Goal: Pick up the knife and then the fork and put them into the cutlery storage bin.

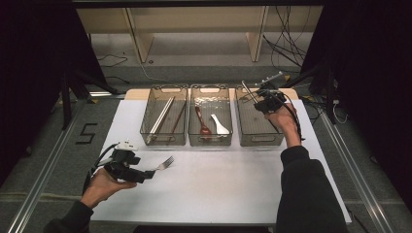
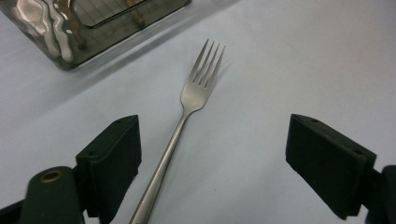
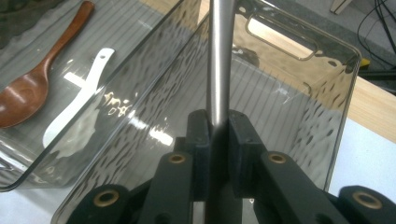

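You had three clear, smoke-tinted plastic bins in a row at the far side of the white table [image 1: 218, 194], each rectangular with rounded corners, ribbed floors and a cut-out handle at the end. The left bin [image 1: 164, 92] held long thin sticks, pale and dark, lying lengthwise; their exact number could not be told. The middle bin [image 1: 210, 92] held two spoons: one reddish-brown wooden spoon [image 1: 201, 122] and one white spoon [image 1: 219, 124] with a hole in its handle, lying side by side. The right bin [image 1: 257, 133] had nothing lying on the part of its floor that could be seen.

There were two metal pieces in play. One was a four-tined fork [image 1: 166, 163] of dull brushed steel, lying flat on the table just in front of the left bin, tines pointing away from you. Your left gripper [image 1: 149, 174] sat low over its handle with the jaws spread wide, one black pad on each side of the shank, neither touching it. In the left gripper view the fork [image 2: 187, 112] ran up between those pads.

The other was a smooth, slim steel utensil [image 1: 248, 91], whose far end could not be made out. Your right gripper [image 1: 256, 98] held it above the far end of the right bin, jaws pinched tight on its shaft, which in the right gripper view rose straight from between the pads [image 3: 243, 140].
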